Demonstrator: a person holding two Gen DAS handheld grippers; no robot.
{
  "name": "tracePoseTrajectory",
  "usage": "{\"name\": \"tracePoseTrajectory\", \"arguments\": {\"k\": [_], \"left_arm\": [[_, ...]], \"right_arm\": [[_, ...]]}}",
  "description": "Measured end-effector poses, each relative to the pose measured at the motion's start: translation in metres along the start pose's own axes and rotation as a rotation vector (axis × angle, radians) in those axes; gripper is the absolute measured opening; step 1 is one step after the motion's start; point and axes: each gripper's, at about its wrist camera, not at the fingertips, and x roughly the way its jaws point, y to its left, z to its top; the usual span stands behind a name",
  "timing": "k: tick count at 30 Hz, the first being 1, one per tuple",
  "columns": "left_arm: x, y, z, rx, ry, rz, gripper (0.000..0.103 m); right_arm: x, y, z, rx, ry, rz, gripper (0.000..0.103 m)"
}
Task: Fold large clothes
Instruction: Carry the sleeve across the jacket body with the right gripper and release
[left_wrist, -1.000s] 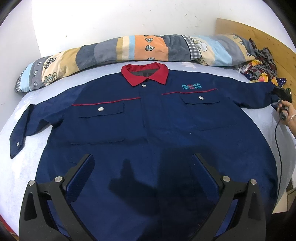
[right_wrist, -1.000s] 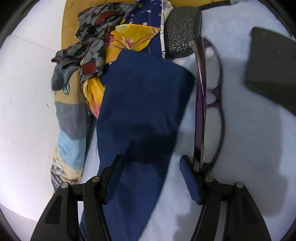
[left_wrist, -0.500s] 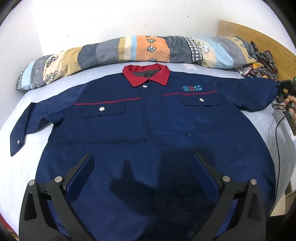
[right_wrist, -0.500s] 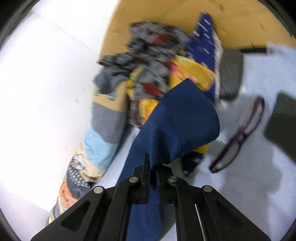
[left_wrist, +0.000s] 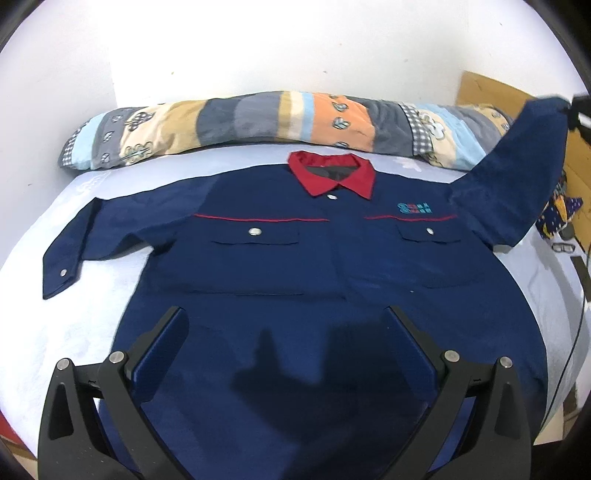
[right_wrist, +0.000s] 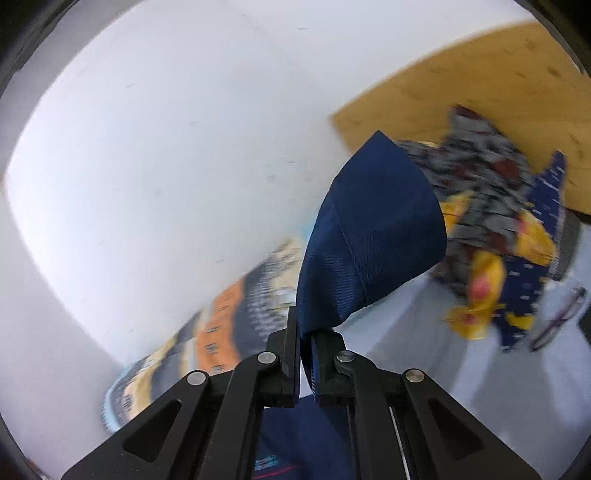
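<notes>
the left gripper (left_wrist: 284, 354) hovers with fingers spread wide and empty over the hem of a navy jacket (left_wrist: 295, 266) lying flat on a pale bed sheet (left_wrist: 66, 332). the right gripper (right_wrist: 306, 354) pinches the jacket's sleeve cuff (right_wrist: 369, 236), raised off the bed. best to carry it across the chest, keeping the fabric taut. beyond lie a patchwork bolster (left_wrist: 258, 122), white wall (left_wrist: 295, 44) and wooden headboard (right_wrist: 480, 81).

The work shirt (left_wrist: 295, 280) is showing navy blue with a red collar (left_wrist: 332, 177), thin red piping (left_wrist: 258, 218) across the chest, silver snap buttons (left_wrist: 255, 231) and a teal embroidered logo (left_wrist: 414, 208). The rolled quilt (left_wrist: 266, 125) behind it is displaying patchwork blocks of grey, tan, orange, light blue and gingham check, lying on a pale lavender bed sheet (left_wrist: 74, 325).
</notes>
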Motion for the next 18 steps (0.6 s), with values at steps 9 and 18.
{"name": "tracePoseTrajectory", "arguments": {"k": [9, 18], "left_arm": [[-0.027, 0.060, 0.001, -0.116, -0.046, 0.010, 0.103], [-0.036, 0.114, -0.004, -0.211, -0.036, 0.044, 0.103]], "right_arm": [[0.011, 0.192, -0.074, -0.215, 0.119, 0.176, 0.005], [0.095, 0.298, -0.312, -0.515, 0.390, 0.155, 0.005]]}}
